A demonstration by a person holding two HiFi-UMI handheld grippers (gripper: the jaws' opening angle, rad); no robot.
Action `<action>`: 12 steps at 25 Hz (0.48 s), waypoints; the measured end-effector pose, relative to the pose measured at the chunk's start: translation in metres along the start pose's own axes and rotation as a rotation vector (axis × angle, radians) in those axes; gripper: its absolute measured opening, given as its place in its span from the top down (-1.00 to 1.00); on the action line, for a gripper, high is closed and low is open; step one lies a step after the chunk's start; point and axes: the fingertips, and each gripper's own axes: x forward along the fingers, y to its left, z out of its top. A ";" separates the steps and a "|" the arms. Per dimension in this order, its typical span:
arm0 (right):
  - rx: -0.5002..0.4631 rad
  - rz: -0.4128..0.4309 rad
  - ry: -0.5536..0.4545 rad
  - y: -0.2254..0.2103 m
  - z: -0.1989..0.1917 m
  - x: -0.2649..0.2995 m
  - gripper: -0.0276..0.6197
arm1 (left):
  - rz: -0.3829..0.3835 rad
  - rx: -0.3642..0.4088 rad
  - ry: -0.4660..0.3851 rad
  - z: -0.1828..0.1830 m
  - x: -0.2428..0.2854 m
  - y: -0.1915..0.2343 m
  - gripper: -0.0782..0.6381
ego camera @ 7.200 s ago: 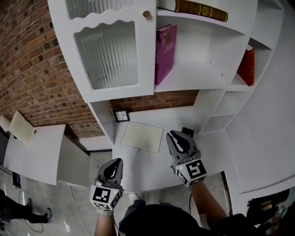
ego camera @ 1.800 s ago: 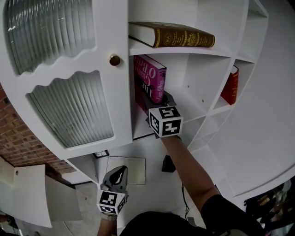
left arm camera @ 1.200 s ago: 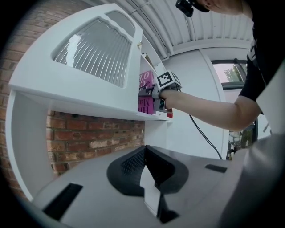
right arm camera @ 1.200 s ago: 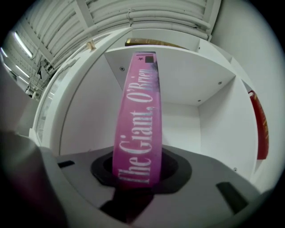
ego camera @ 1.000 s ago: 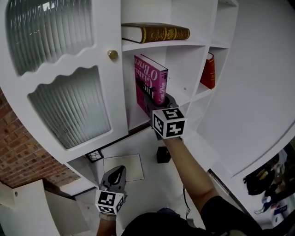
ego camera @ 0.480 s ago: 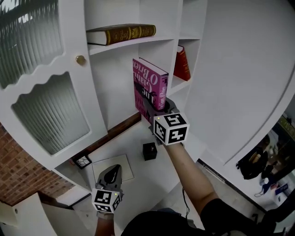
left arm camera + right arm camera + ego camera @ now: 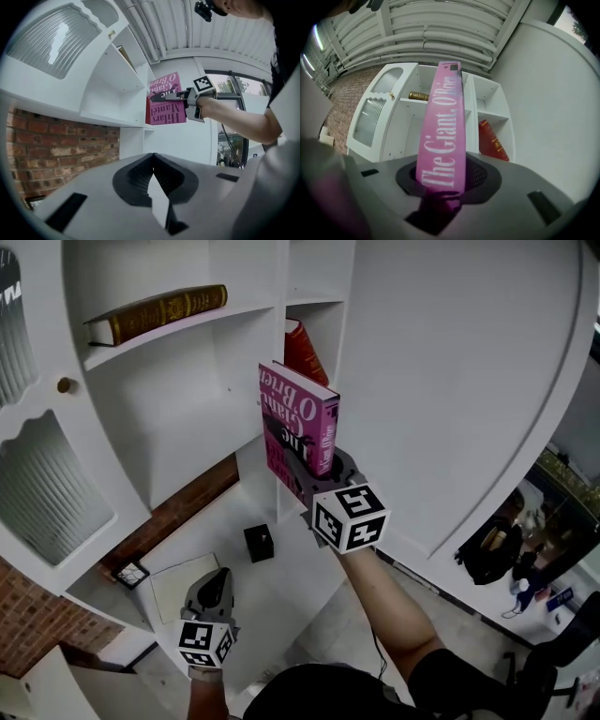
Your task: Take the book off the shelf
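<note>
My right gripper (image 7: 314,470) is shut on the lower end of a magenta book (image 7: 298,418), which stands upright in the air, clear of the white shelf unit (image 7: 169,409). The right gripper view shows the book's spine (image 7: 443,136) rising straight out from between the jaws. From the left gripper view the same book (image 7: 165,98) hangs in front of the shelves. My left gripper (image 7: 208,589) is low at the left, shut with nothing in it, over the white desk (image 7: 300,568).
A brown and gold book (image 7: 159,313) lies flat on the upper shelf. A red book (image 7: 302,352) leans in the narrow right-hand compartment. On the desk are a small black box (image 7: 259,543), a pale notebook (image 7: 178,582) and a framed marker (image 7: 131,574).
The right gripper has drawn the magenta book out of its shelf compartment and away from the unit. The view has swung, so the shelves now sit further left. The left gripper drifted slightly left.
</note>
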 end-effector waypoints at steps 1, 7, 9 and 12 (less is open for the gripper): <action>-0.001 -0.008 0.001 -0.008 -0.002 -0.012 0.45 | -0.009 0.001 0.002 -0.001 0.004 -0.010 0.76; -0.015 -0.042 0.004 -0.050 -0.016 -0.082 0.45 | -0.044 -0.001 -0.002 -0.009 0.021 -0.069 0.76; -0.019 -0.048 0.011 -0.063 -0.023 -0.104 0.45 | -0.056 -0.002 -0.002 -0.012 0.027 -0.089 0.76; -0.021 -0.060 0.026 -0.080 -0.036 -0.136 0.45 | -0.072 -0.002 0.001 -0.015 0.035 -0.117 0.76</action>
